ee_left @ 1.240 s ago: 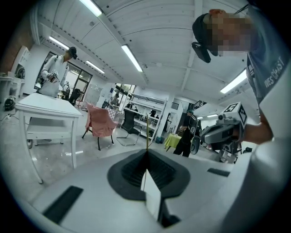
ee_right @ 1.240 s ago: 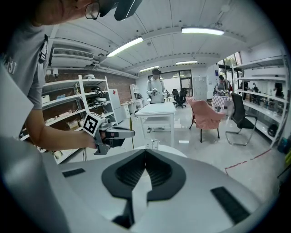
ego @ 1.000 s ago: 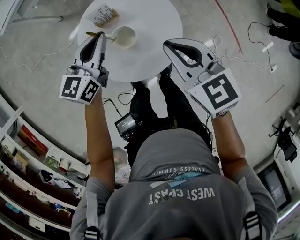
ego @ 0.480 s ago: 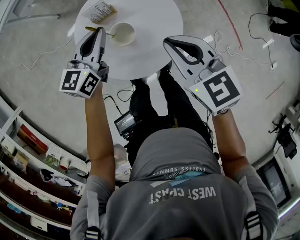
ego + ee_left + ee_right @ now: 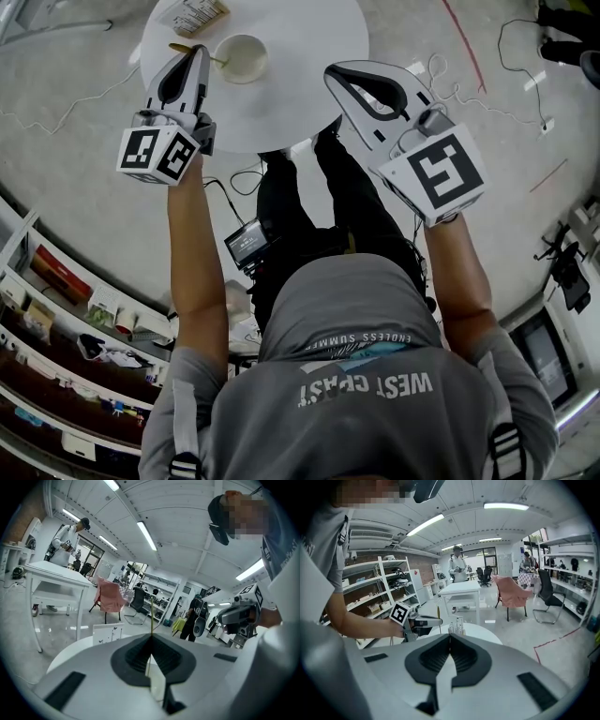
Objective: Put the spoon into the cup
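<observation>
Spoon clamped in the left jaws, just short of the cup.

Head view: left gripper [image 5: 198,52] pinching the spoon [image 5: 180,47] crosswise above the surface [image 5: 309,47], cup [image 5: 241,58] just right of the jaws; right gripper [image 5: 331,77] well apart. Left gripper view: jaws clenched on the thin stem, poking out beyond the tips. Right gripper view: jaws pressed together on nothing. Probably light, stiff, slick metal; best pinched mid-stem, firmly, against pivoting.

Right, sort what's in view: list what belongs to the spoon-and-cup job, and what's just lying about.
For the job:
- spoon, clamped in the left hand-held gripper
- cup on the round table

Lying about:
- printed card on the table
- shelving
- right hand-held gripper, shut and empty
</observation>
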`<state>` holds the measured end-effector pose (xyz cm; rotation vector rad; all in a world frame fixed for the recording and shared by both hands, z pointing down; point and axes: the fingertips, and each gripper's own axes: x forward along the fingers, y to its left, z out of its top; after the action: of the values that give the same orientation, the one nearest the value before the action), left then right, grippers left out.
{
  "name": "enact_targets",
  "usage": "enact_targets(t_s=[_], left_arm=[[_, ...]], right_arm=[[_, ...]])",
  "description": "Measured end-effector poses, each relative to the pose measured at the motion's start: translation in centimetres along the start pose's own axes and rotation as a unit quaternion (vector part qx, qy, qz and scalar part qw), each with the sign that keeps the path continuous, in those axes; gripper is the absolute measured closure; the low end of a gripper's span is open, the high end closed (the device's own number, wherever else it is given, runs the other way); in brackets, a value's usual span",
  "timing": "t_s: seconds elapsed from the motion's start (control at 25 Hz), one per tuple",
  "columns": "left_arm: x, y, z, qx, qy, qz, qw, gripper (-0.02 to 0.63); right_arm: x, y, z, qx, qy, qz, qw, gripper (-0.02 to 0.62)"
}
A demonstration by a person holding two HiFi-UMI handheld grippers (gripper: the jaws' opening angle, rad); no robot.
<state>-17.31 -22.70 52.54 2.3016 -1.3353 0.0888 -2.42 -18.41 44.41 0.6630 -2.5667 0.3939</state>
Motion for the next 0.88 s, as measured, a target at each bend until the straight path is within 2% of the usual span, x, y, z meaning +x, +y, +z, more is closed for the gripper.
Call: enact_targets(t_s=[0.48,0.88], left_arm=[[-0.1,0.4,-2.0,-0.014,0.013,0.004,0.9998,0.604],[-0.3,0.4,-2.4,-0.007,0.025,-0.004,0.9997,0.604]], right_arm=[[0.0,0.2,-0.3,0.004,0.004,0.001,1.000,0.594],[0.5,0.4,0.2,-0.002,0.000,0.003,1.000,0.594]])
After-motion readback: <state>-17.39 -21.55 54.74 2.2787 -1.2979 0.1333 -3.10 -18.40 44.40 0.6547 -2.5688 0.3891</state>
